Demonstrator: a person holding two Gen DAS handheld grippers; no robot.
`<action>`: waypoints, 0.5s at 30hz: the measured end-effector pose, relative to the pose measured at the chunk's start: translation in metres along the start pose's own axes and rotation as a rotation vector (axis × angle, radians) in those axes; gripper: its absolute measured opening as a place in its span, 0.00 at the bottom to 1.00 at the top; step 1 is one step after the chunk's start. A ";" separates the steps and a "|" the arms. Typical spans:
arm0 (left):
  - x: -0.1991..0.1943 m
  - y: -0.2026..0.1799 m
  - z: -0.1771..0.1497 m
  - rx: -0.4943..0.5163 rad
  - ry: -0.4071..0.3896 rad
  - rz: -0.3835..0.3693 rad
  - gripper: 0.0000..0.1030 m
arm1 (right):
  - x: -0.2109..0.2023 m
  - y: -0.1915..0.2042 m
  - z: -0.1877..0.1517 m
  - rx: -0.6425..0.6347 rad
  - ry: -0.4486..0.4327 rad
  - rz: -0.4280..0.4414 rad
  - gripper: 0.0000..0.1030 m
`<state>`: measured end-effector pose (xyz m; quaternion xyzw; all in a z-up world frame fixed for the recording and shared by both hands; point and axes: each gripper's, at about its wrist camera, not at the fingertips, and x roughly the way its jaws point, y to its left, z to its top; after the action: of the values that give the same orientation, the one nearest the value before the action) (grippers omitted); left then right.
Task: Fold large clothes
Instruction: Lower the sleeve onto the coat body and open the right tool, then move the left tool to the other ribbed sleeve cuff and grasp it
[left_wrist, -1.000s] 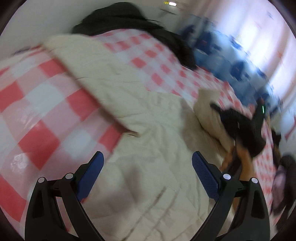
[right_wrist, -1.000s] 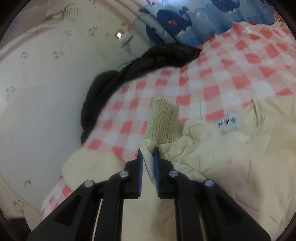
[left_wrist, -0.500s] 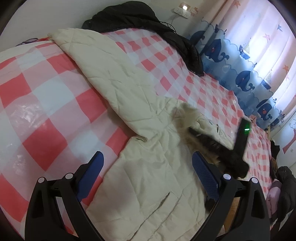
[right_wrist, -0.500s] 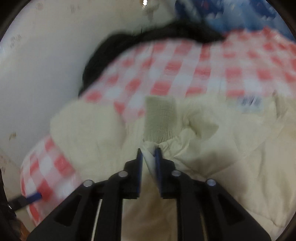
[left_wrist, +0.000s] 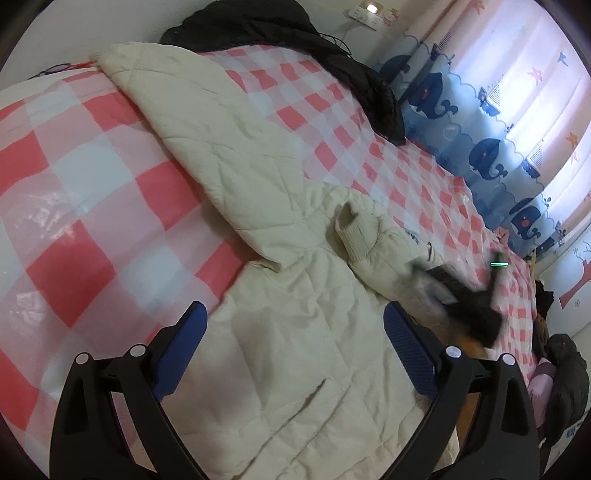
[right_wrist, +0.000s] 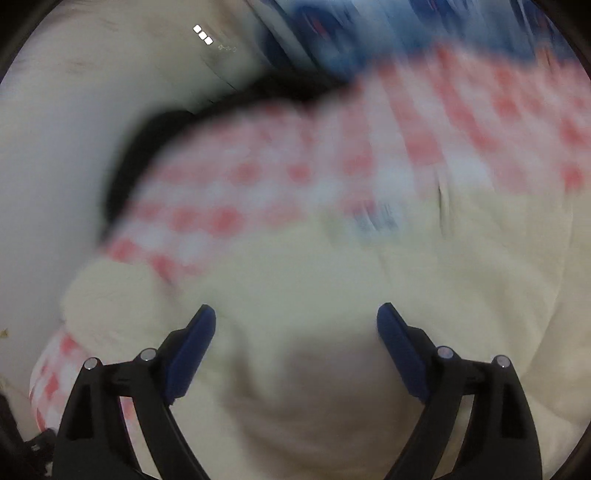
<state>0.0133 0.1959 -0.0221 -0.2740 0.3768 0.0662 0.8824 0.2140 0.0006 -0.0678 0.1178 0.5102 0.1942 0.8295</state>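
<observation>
A cream quilted jacket (left_wrist: 295, 332) lies spread on the red-and-white checked bed (left_wrist: 92, 192). One sleeve (left_wrist: 207, 140) stretches to the far left; the other sleeve, with a ribbed cuff (left_wrist: 354, 232), is folded in over the body. My left gripper (left_wrist: 295, 325) is open and empty above the jacket's lower body. My right gripper (right_wrist: 295, 321) is open and empty over the jacket (right_wrist: 332, 314); its view is motion-blurred. It also shows blurred in the left wrist view (left_wrist: 469, 306), to the right of the cuff.
A black garment (left_wrist: 295, 40) lies along the bed's far edge by the wall. A blue whale-print curtain (left_wrist: 480, 122) hangs on the right. Dark clothes (left_wrist: 565, 384) pile at the lower right, beyond the bed.
My right gripper has let go of the sleeve, opened and pulled back to the right. The cuffed sleeve now rests on the jacket body. The left gripper has stayed open.
</observation>
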 end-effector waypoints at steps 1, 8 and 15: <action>0.003 -0.005 -0.002 0.010 0.007 -0.005 0.90 | 0.006 0.013 -0.006 -0.112 0.016 -0.054 0.85; 0.006 -0.037 -0.012 0.075 -0.006 -0.035 0.90 | -0.090 0.000 -0.012 -0.137 -0.201 0.025 0.85; 0.032 -0.099 -0.003 0.115 -0.018 -0.099 0.91 | -0.123 -0.162 -0.044 0.286 -0.143 -0.022 0.87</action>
<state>0.0660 0.1081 -0.0036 -0.2407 0.3578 0.0034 0.9022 0.1575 -0.1988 -0.0527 0.2426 0.4734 0.1014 0.8407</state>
